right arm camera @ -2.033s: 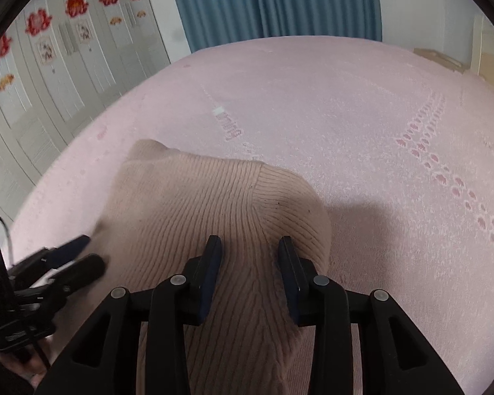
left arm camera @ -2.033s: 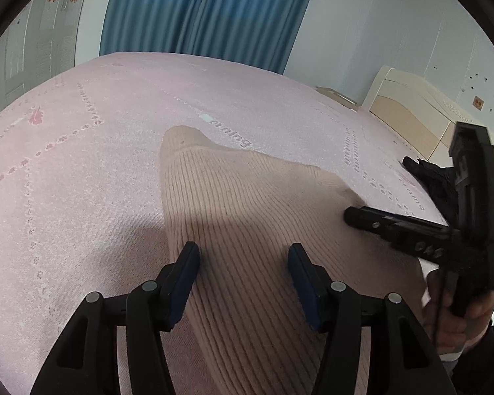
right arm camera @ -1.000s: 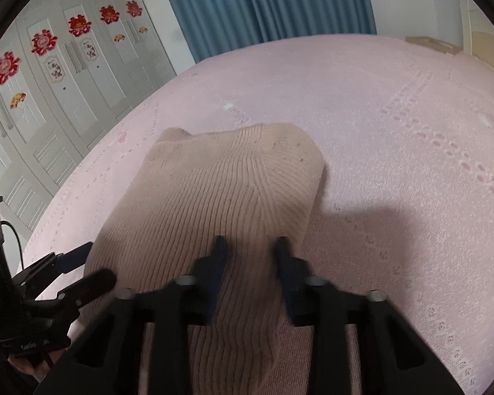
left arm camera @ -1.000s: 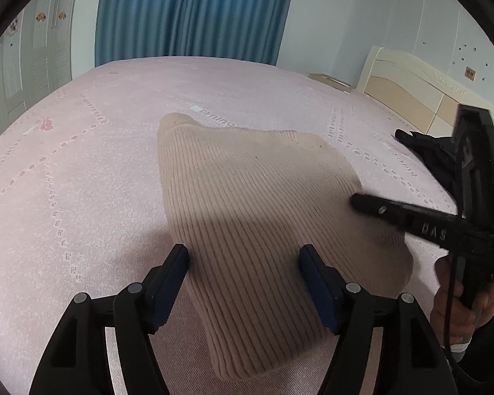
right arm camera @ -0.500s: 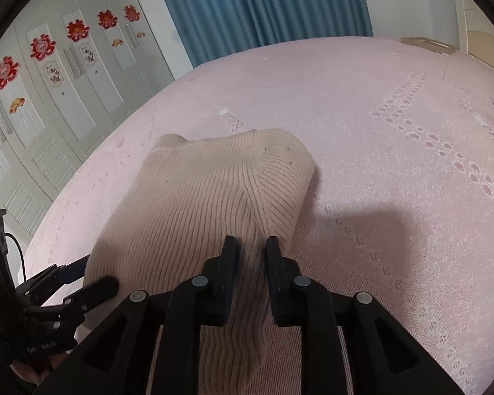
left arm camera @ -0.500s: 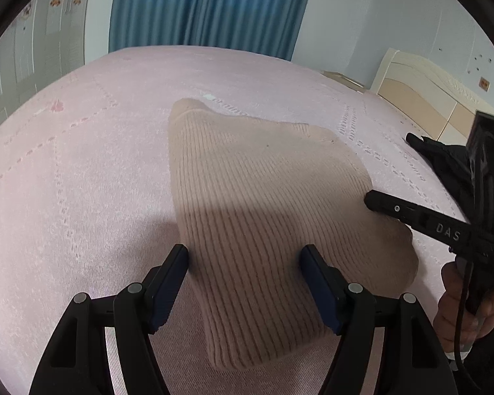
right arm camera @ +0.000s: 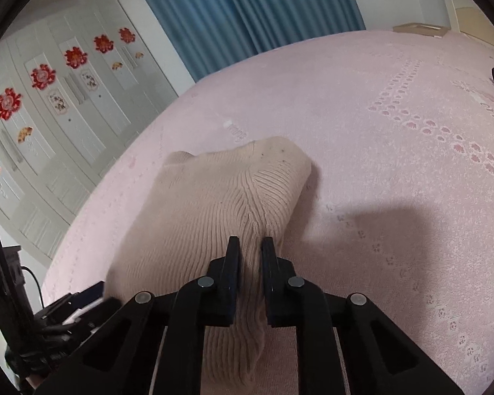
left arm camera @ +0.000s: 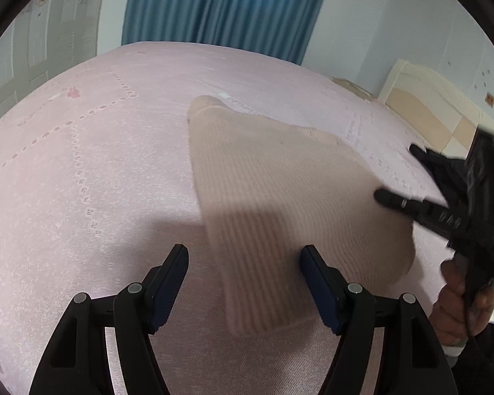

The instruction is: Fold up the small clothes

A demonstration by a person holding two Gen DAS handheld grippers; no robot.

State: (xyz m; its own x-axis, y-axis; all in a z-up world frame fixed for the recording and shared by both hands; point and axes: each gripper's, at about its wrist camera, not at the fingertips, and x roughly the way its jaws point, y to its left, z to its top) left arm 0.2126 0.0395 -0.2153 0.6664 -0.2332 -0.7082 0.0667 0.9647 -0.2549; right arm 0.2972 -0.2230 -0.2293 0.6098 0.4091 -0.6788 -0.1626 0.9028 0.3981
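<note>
Sweater (right arm camera: 207, 204) ridge in closing R claw (right arm camera: 249, 247).

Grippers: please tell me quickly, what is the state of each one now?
Left gripper: open, holding nothing, jaws astride the beige knit garment.
Right gripper: jaws closing, pinching a ridge of the garment.

A wide bed with a pink patterned bedspread (left arm camera: 82, 164) fills my view. Beyond its far edge hang blue curtains (left arm camera: 220, 10) against a pale wall (left arm camera: 362, 23). To my left stand white wardrobe doors (right arm camera: 59, 112) stuck with red flower decorations (right arm camera: 42, 77). A cream headboard (left arm camera: 421, 112) rises at right.
</note>
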